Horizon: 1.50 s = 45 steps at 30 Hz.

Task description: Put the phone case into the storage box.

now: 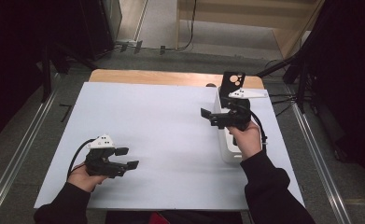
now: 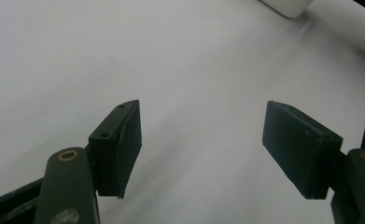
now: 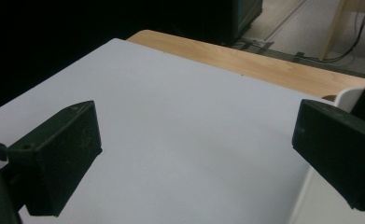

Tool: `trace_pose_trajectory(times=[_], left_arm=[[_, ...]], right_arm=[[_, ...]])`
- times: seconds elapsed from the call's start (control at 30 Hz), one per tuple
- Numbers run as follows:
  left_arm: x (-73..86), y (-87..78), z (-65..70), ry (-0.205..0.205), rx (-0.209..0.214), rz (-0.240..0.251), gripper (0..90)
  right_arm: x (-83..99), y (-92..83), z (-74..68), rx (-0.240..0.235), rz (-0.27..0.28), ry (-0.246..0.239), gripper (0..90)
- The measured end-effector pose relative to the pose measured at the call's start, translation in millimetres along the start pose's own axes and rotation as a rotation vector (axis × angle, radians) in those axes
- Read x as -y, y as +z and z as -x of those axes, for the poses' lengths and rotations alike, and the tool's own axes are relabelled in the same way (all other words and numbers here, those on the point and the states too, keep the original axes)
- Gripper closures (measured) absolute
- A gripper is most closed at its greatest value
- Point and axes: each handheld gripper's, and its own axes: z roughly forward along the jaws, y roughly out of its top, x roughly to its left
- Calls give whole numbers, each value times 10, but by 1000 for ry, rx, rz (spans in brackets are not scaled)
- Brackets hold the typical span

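White sheeting covers the table, leaving a strip of bare wood along its far edge, with dark floor and rails around it. Near the front left corner, the left gripper hovers low with its jaws apart and nothing between them. By the right edge, the right gripper, jaws likewise wide and empty, sits just beside a white rectangular bin that holds an upright black phone case at its far end.

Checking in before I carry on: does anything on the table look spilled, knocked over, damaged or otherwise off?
Nothing stands out. The white sheet is bare and unmarked. The white container sits squarely along its right edge, with a black phone case standing in its far end. Both the left claw and right claw are open and empty.
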Motion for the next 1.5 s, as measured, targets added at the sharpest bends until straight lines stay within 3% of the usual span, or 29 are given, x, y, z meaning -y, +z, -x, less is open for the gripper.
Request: trace_pose_trajectory(times=[0.37,0.4,0.43,0.47,0.87,1.13,1.5], left_arm=[[-2,-1,-4,2,-2,2,284],[-1,-1,-4,1,-1,1,284],[-2,-1,-5,2,-2,1,284],[-2,-1,-5,2,-2,1,284],[0,4,-2,2,0,0,284],[-2,0,-5,3,-2,0,284],[-1,3,-2,1,2,1,284]], right_arm=[[113,54,-124,-108,-18,-16,1],[119,61,-129,-112,-16,-25,18],[126,59,-143,-114,-24,-21,117],[132,61,-159,-98,-30,-20,151],[272,70,-311,-141,-43,-92,152],[385,75,-397,-190,-86,-147,152],[525,-10,-484,-230,-89,-158,152]])
